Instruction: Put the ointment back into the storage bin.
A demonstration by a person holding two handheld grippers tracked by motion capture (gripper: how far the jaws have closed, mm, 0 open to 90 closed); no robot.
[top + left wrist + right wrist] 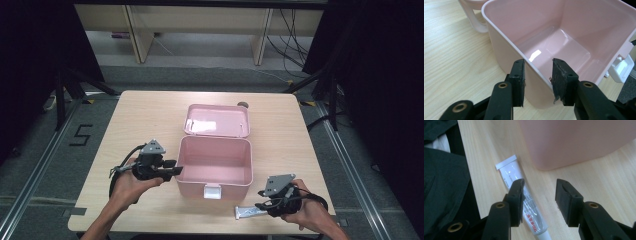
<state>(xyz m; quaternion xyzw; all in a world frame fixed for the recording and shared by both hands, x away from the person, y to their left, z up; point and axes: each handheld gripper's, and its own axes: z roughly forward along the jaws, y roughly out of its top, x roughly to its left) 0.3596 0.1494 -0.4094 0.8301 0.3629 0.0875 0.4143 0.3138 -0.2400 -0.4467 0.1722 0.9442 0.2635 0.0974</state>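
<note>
A pale wooden table (145,120) is carrying an open pink box (215,165), its lid (217,120) lying flat behind it and a white latch (212,191) hanging on the near wall. The left gripper (172,170) is straddling the box's left wall — one jaw outside, one inside, parted, not visibly pressing the rim. The right gripper (261,205) is hovering by the table's near edge with its jaws apart and nothing between them. Just to its left a small white tube (250,212) is lying flat on the wood, in front of the box's near right corner. The tube's long axis is running roughly along the near edge; its crimped flat end (506,162) is pointing away from the right gripper, its nozzle end toward it. In the right gripper view the tube (521,197) is passing under the left-hand jaw, off centre — so that gripper, the nearer one, likely needs shifting sideways before closing.
</note>
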